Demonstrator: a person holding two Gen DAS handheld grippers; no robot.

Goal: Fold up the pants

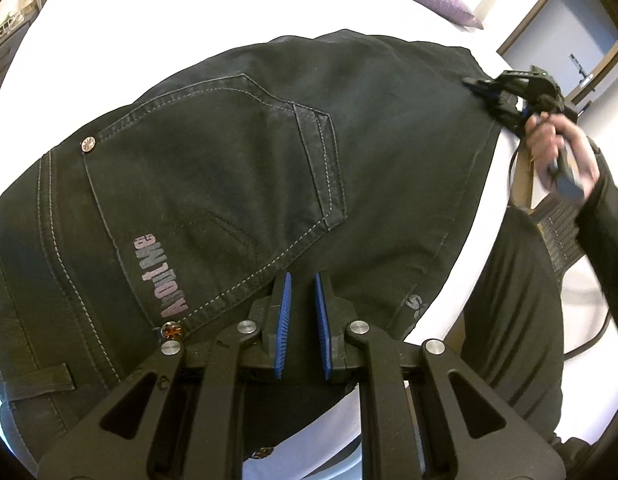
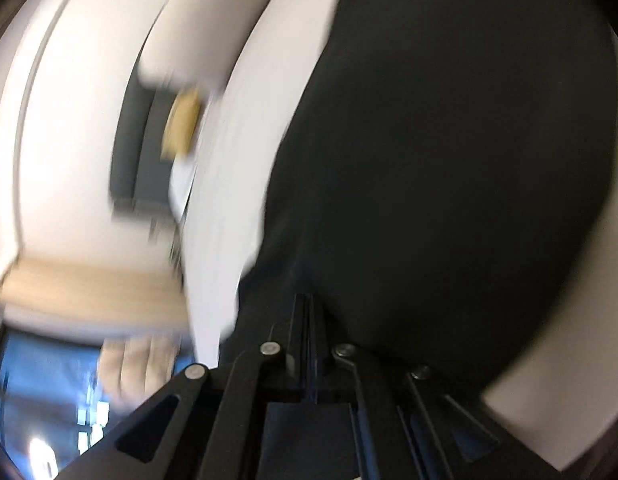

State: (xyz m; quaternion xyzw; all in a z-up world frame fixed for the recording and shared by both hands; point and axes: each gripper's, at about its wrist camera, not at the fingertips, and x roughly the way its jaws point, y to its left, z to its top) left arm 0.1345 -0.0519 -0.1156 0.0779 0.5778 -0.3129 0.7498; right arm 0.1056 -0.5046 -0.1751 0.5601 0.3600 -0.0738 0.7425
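Where pants (image 1: 229, 184) lie, parted left claw (image 1: 301, 308).

Blurring heavily across the whole right wrist view. Right gripper (image 2: 309, 312) sitting at bottom centre, fingers (image 2: 299, 320) pressing together with dark cloth of the pants (image 2: 449, 180) running up between them. Pants filling the right half, lying on a white bed sheet (image 2: 245, 120). Pale wooden furniture (image 2: 89, 284) smearing at left.

The left gripper (image 1: 301, 284) hangs with its jaws slightly apart. The right gripper (image 2: 309, 300), held in the right hand (image 1: 557, 148), is pressed closed.
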